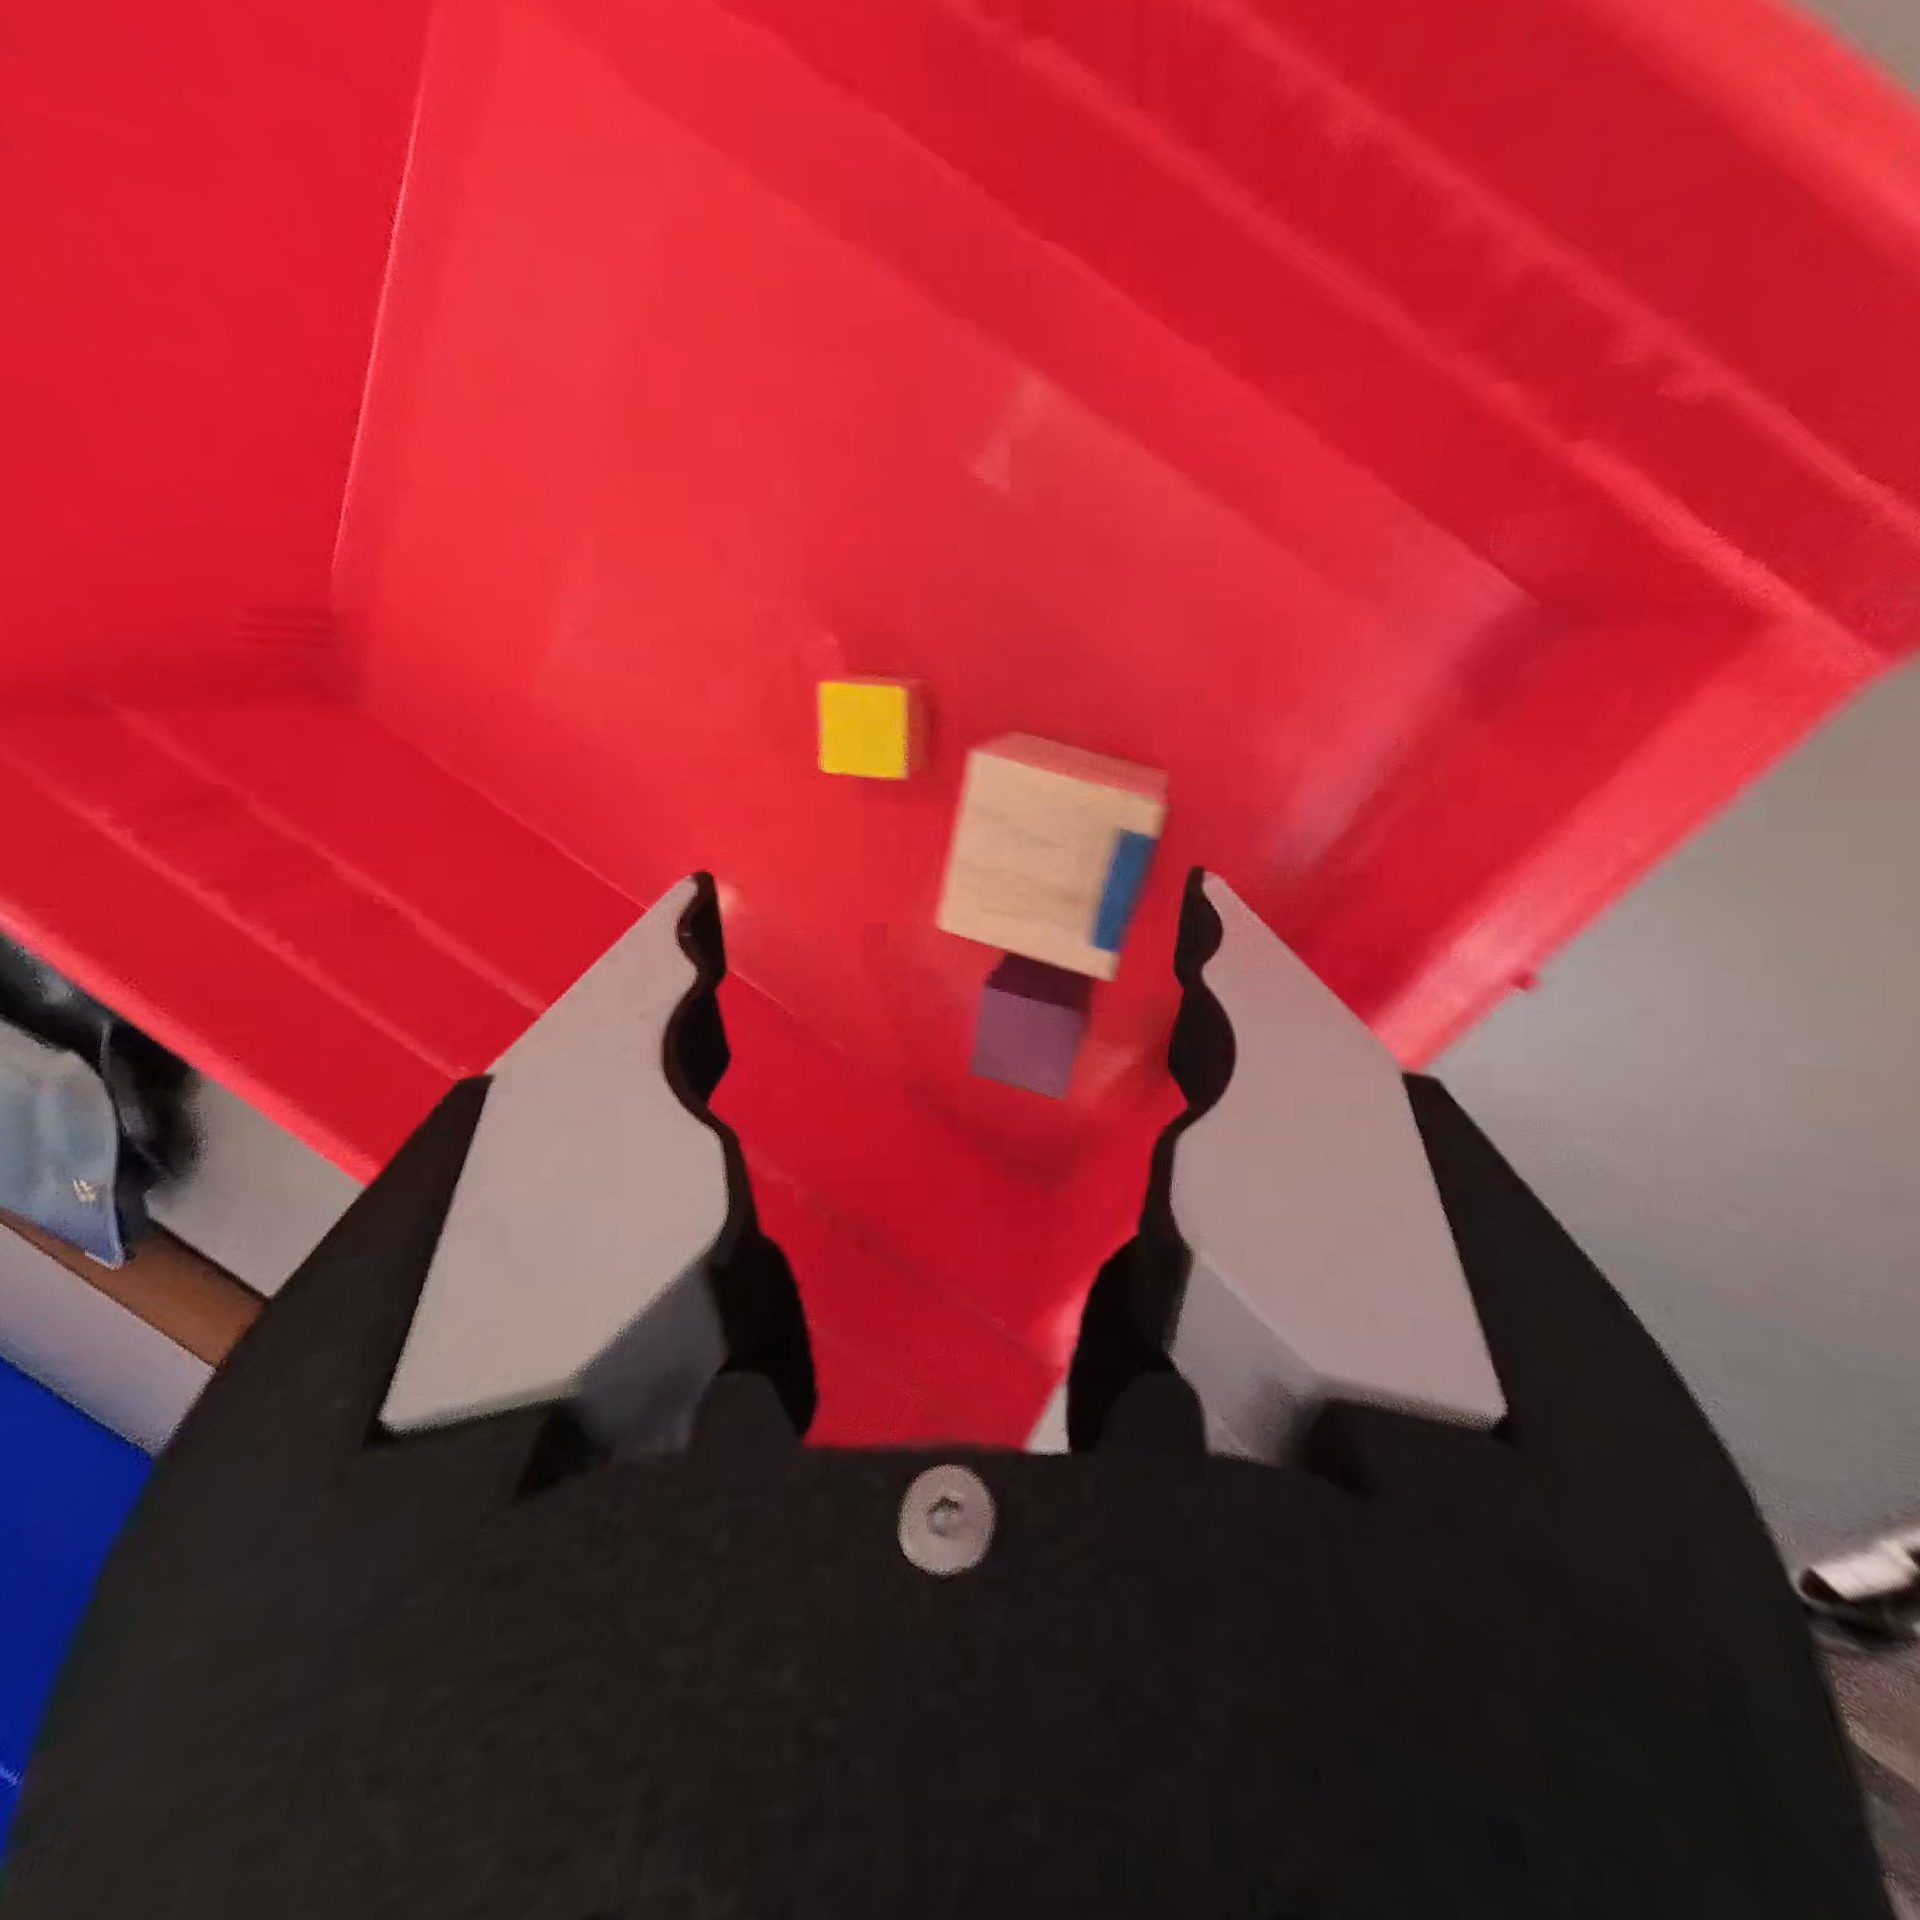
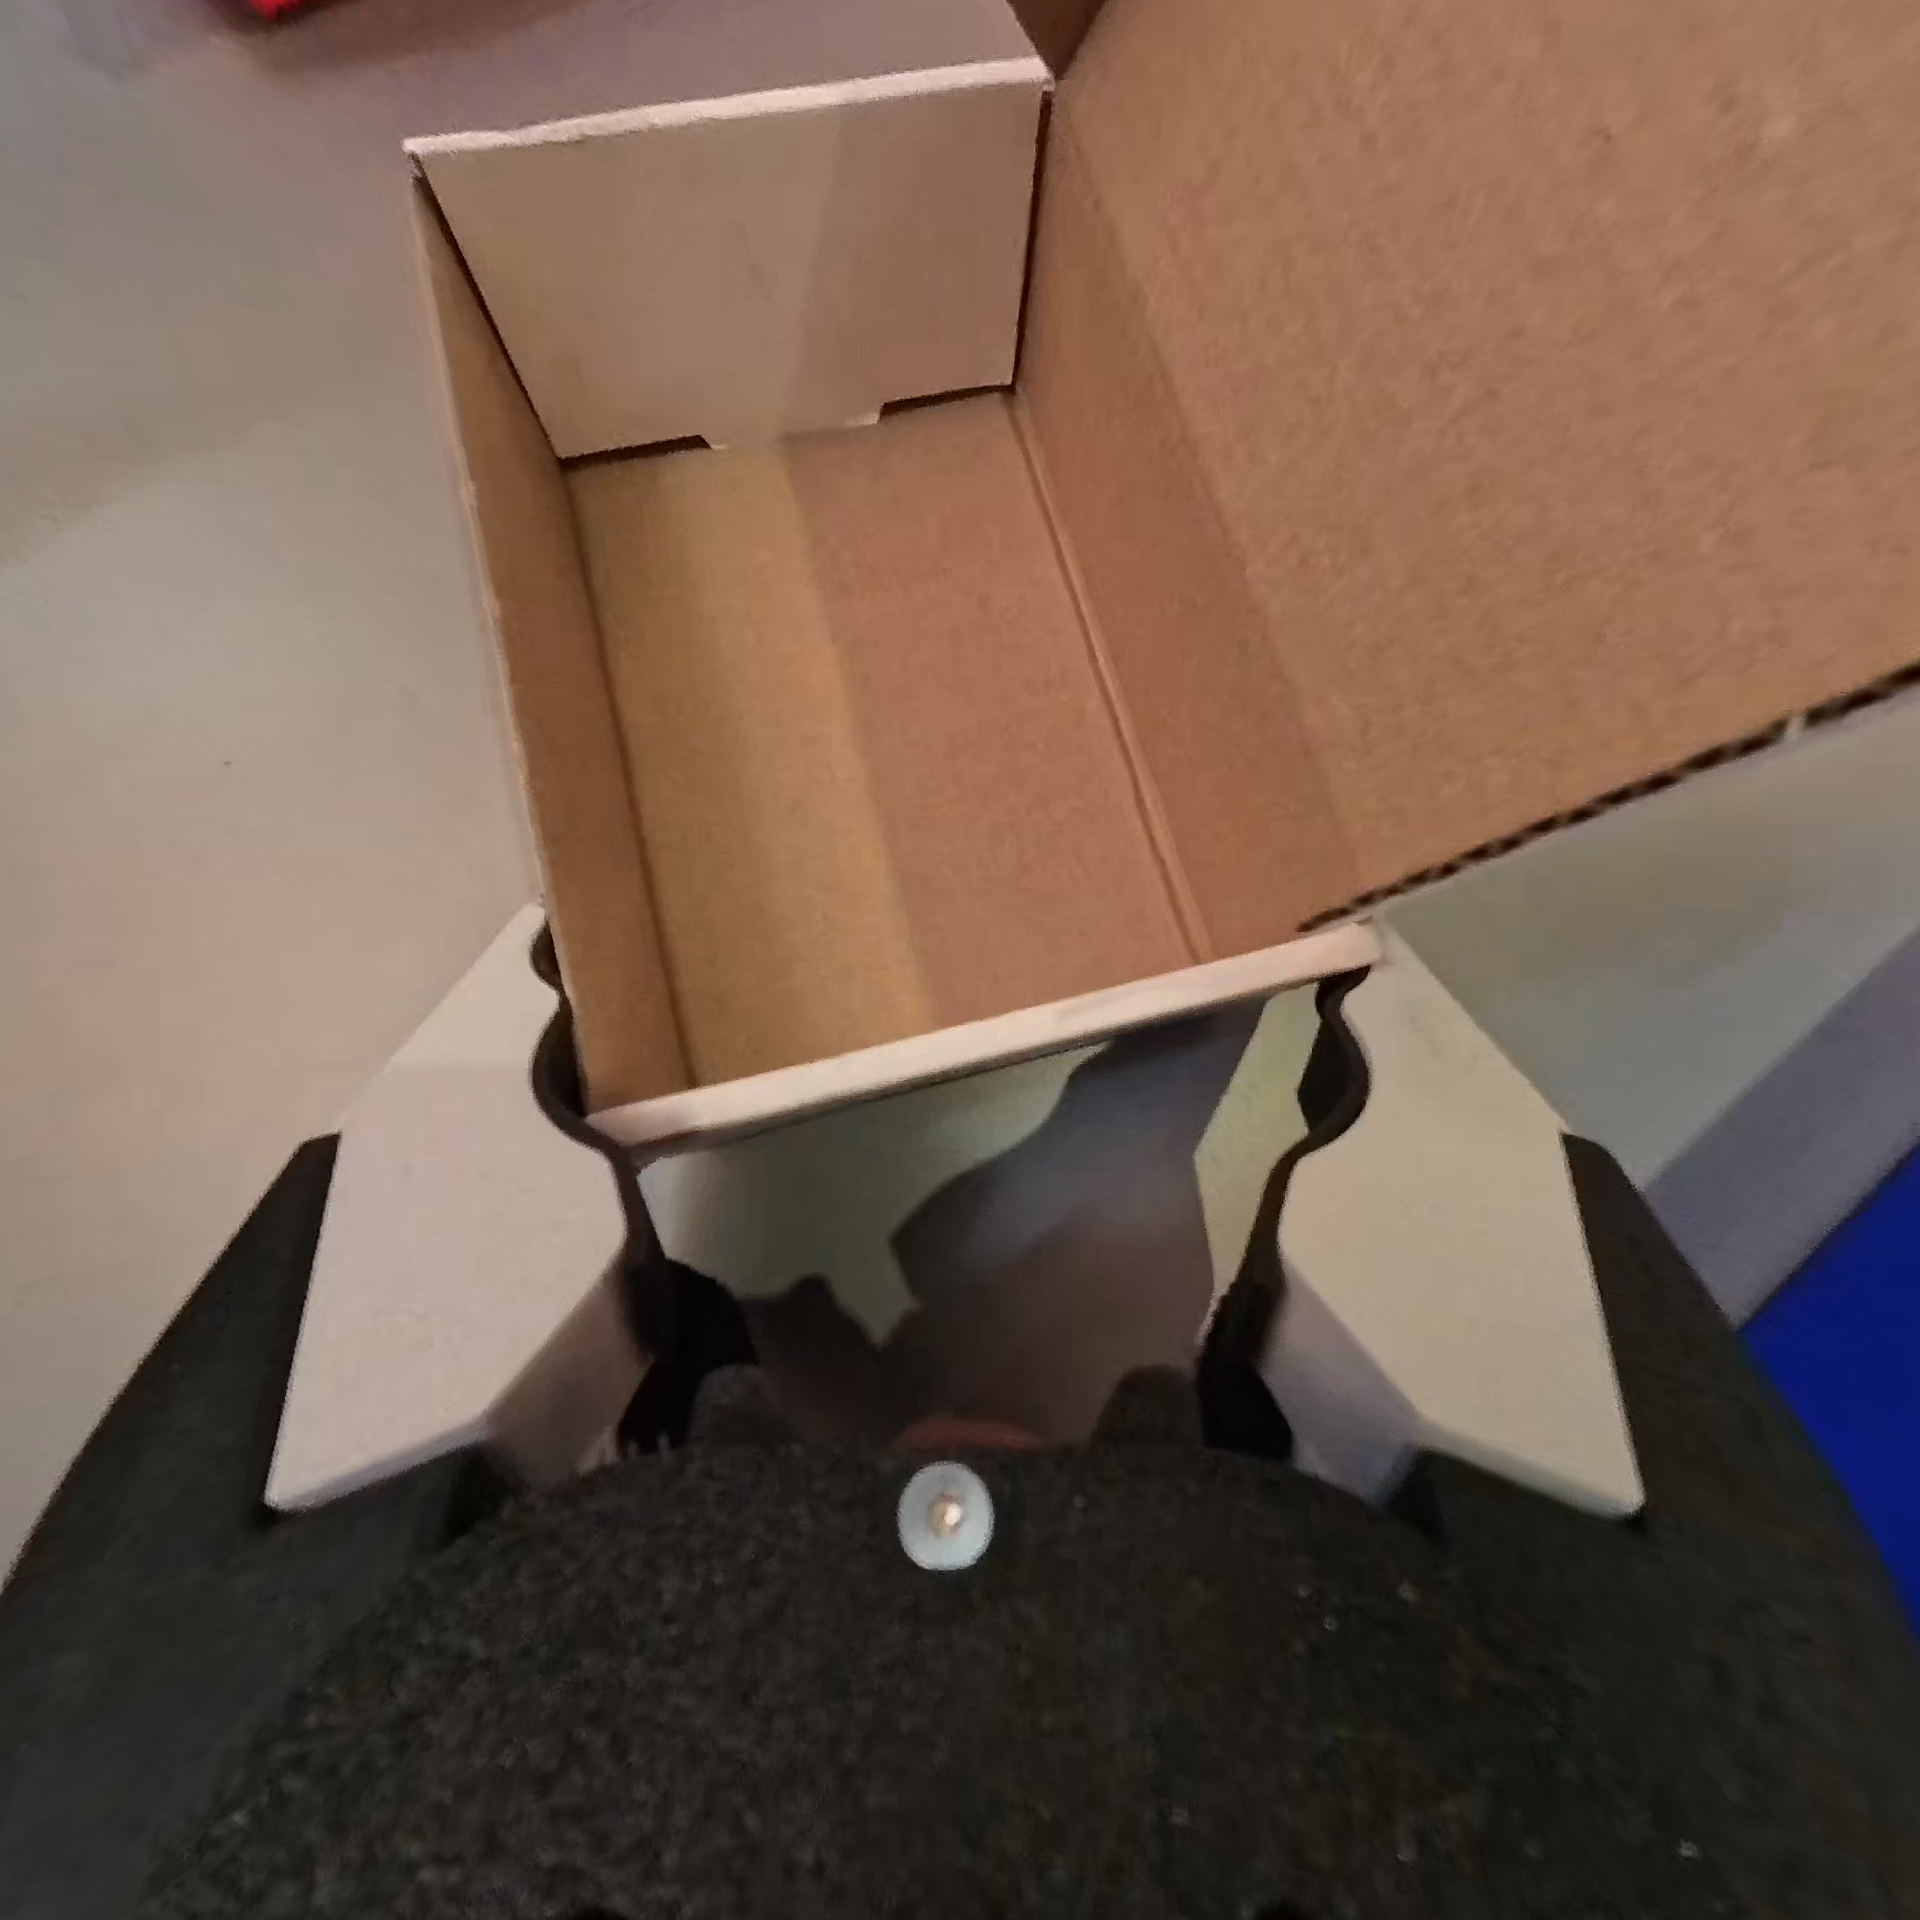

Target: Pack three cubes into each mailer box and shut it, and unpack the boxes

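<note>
In the left wrist view a red plastic bin (image 1: pixel 1143 260) holds a yellow cube (image 1: pixel 862 727), a larger bare-wood cube with a blue face (image 1: pixel 1029 852) and a purple cube (image 1: pixel 1029 1039). My left gripper (image 1: pixel 945 883) is open and empty, over the bin's near side, just short of the wood and purple cubes. In the right wrist view a cardboard mailer box (image 2: pixel 894 675) stands open and empty, with its lid (image 2: pixel 1507 364) raised at the right. My right gripper (image 2: pixel 956 951) has a jaw on each side of the box's near end and grips it.
The bin and box rest on a grey tabletop (image 1: pixel 1662 1039). A blue surface (image 1: pixel 52 1507) lies below the table edge at lower left and shows in the right wrist view (image 2: pixel 1849 1299). A grey cloth item (image 1: pixel 62 1143) is at the left, and a metal object (image 1: pixel 1860 1569) at the right edge.
</note>
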